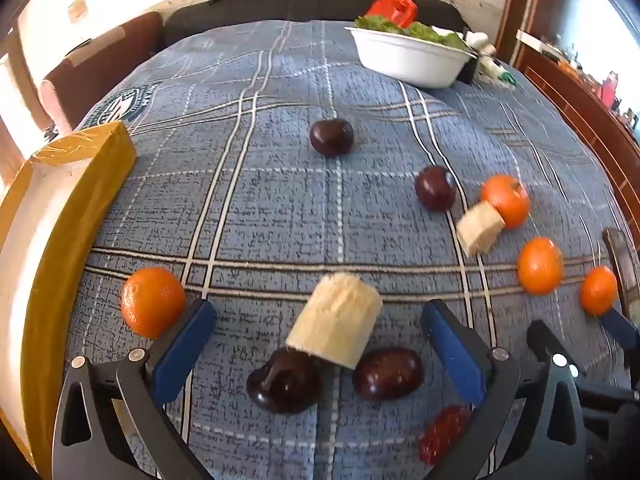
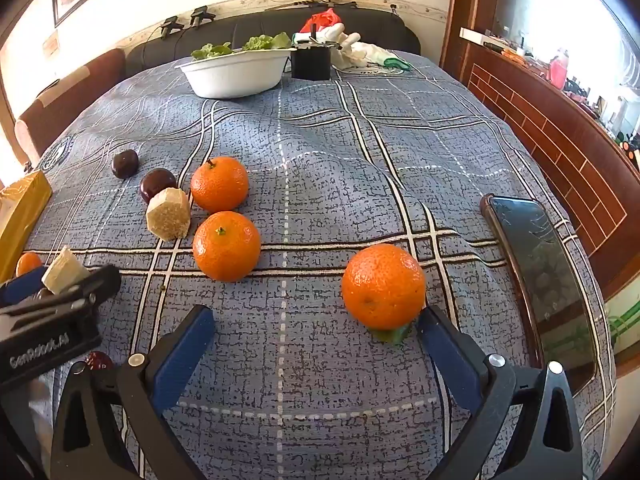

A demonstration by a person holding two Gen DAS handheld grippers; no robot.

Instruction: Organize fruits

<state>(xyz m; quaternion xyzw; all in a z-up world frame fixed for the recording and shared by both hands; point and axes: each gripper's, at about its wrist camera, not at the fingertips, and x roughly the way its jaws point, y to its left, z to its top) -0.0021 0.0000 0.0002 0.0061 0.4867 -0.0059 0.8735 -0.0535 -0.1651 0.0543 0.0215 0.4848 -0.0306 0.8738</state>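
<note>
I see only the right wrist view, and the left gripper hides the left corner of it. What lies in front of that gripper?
Observer: Two dark plums, a left plum and a right plum, lie between the open fingers of the left gripper.
Operator: Is the pale chunk there free to take?
Observer: No, the pale chunk leans on the left plum.

I see woven matt cloth (image 2: 320,152), glossy smooth plums (image 1: 332,137), dimpled orange peel (image 2: 383,286), cracked glassy phone (image 2: 540,264), tape-shiny box (image 1: 92,160)
</note>
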